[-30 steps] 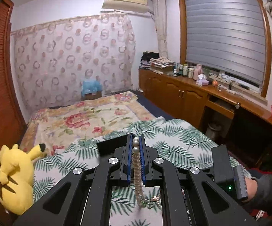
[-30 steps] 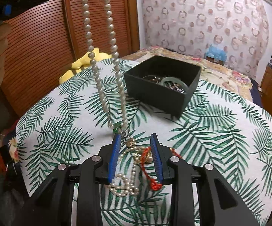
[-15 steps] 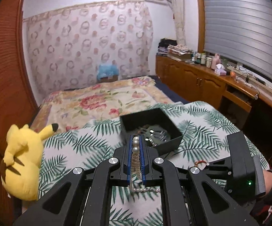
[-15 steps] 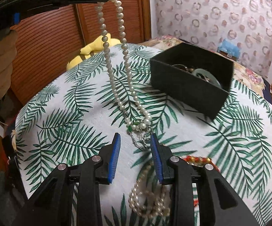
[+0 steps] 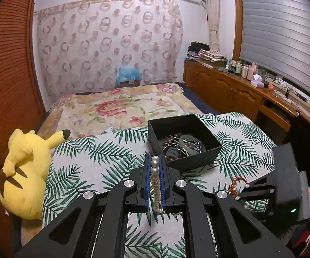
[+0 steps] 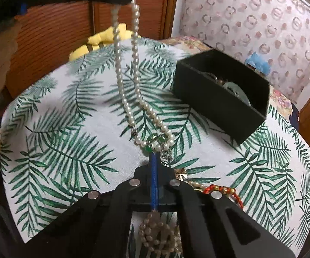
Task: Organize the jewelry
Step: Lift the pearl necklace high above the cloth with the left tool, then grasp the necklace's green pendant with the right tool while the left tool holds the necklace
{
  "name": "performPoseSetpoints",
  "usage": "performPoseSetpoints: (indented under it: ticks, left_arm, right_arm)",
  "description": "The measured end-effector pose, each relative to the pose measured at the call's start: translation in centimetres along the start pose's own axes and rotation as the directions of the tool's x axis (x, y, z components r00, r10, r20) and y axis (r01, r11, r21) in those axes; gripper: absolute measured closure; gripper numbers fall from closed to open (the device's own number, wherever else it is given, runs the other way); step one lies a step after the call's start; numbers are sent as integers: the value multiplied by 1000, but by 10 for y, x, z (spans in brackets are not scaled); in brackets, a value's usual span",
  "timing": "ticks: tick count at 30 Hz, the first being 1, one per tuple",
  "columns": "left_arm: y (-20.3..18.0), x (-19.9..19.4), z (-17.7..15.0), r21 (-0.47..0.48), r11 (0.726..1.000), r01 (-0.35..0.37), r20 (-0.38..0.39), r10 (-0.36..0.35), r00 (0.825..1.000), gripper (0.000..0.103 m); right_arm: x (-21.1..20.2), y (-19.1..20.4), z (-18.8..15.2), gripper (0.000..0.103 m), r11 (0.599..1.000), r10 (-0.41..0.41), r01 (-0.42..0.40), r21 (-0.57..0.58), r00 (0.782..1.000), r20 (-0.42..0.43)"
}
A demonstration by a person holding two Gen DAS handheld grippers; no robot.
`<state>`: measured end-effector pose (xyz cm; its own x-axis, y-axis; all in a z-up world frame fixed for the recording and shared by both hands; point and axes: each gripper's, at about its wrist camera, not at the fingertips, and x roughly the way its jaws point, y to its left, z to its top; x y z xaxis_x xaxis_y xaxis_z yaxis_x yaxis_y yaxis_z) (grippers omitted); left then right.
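A long pearl necklace (image 6: 133, 64) hangs from my left gripper (image 6: 129, 0), which is shut on its top pearls (image 5: 155, 172). The necklace's low end, with green beads (image 6: 152, 144) and a silver clasp, rests on the palm-print cloth. My right gripper (image 6: 154, 157) is at that end, jaws closing, blue pads meeting. Whether a thin link is pinched between them I cannot tell. A black open box (image 6: 215, 103) holding bangles stands behind to the right, and appears just ahead of my left gripper (image 5: 154, 157) as box (image 5: 198, 162).
Under my right gripper lie a heap of small pearls (image 6: 161, 236), a red beaded bracelet (image 6: 223, 191) and a gold flower piece (image 6: 181, 176). A yellow plush toy (image 5: 24, 172) sits at the table's left edge. A bed lies beyond and wooden cabinets to the right.
My left gripper sank and tipped down, bringing the box into its view. My right gripper slid forward off the heap to the necklace's low end and its jaws came together.
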<state>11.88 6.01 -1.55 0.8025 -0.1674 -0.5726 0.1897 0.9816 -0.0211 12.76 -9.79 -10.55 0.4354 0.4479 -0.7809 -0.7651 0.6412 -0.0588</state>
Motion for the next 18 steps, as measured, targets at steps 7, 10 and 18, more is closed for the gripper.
performPoseSetpoints:
  ticks: [7,10,18]
  left_arm:
    - [-2,1,-2,6,1000,2,-4,-2,1000,96]
    - [-2,2,-2,8,1000,-5,-5,5,1000,96]
    - [5,15,-17,-1,1000,-31,-43,31,999,96]
  right_arm:
    - [-29,-10,11,103,999,25,-27,20,997,76]
    - [-23,-6,9,102,999,35,-36,11,998,56]
    - [3,2,4,88,997,71,-72,30,997,20]
